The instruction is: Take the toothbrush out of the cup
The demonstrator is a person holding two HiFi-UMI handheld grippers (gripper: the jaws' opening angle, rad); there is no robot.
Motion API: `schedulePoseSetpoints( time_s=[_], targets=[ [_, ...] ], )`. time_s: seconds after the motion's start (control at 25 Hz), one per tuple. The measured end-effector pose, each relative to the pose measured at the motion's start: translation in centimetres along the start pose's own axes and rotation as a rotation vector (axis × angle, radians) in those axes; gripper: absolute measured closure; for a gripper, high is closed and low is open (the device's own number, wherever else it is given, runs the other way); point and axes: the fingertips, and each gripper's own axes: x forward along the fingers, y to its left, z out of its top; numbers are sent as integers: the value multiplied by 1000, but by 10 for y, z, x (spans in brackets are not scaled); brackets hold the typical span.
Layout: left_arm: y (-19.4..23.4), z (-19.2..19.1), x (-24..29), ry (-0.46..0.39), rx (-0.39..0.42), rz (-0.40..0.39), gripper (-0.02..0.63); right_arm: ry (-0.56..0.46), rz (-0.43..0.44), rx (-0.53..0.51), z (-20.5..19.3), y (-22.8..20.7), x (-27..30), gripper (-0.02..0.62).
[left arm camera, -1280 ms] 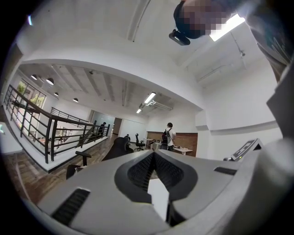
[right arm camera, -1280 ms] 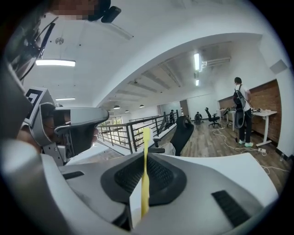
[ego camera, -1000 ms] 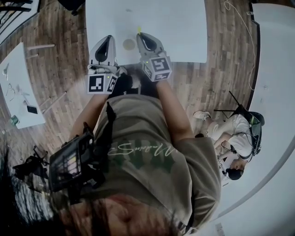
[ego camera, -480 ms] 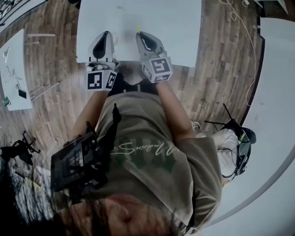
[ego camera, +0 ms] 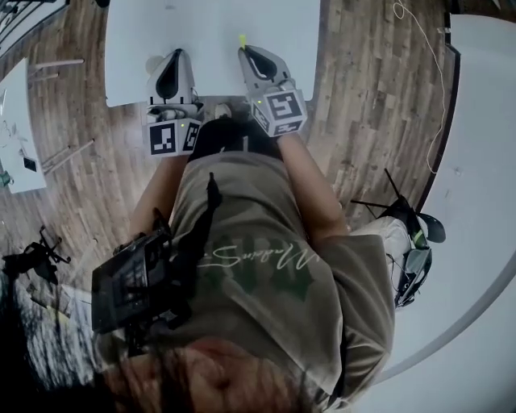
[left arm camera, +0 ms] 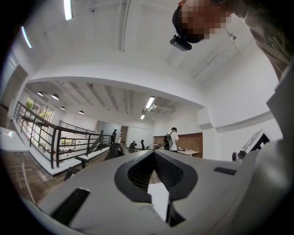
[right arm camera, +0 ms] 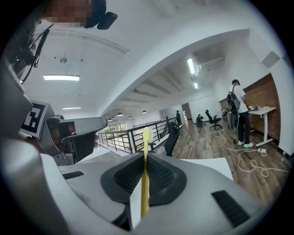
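Yellow toothbrush (right arm camera: 145,183) is being clamped by right tool (ego camera: 245,52) above counter's (ego camera: 210,24) near edge. Left tool (ego camera: 174,56) is being held clenched, empty. Shirt lettering unreadable.

Two tools, a left tool (ego camera: 176,53) and a right tool (ego camera: 244,52), one yellow toothbrush (right arm camera: 145,183), one white table (ego camera: 210,24) under them.

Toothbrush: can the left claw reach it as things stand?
Probably yes: the toothbrush sticks out of the right claw, the left claw sits alongside, nothing between them. It must open first.
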Motion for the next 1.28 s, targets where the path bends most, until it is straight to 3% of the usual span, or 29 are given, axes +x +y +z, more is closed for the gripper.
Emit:
schedulePoseSetpoints(
  time_s=[0.12, 0.4, 0.84, 1.08, 1.28],
  targets=[
    [-13, -2, 10, 15, 57, -59, 614, -10, -27, -8, 2, -5, -6, 581],
    [-16, -23, 11, 33, 30, -96, 615, -5, -61, -4, -19, -8, -6, 581],
    [-35, -96, 25, 22, 55, -133, 615, 4, -98, 45, -107, -50, -4, 581],
    [-46, -133, 40, 23, 65, -153, 615, 29, -80, -1, -149, -67, 4, 581],
    [-54, -155, 56, 26, 68, -175, 615, 44, -111, 55, -175, -92, 3, 581]
  ],
)
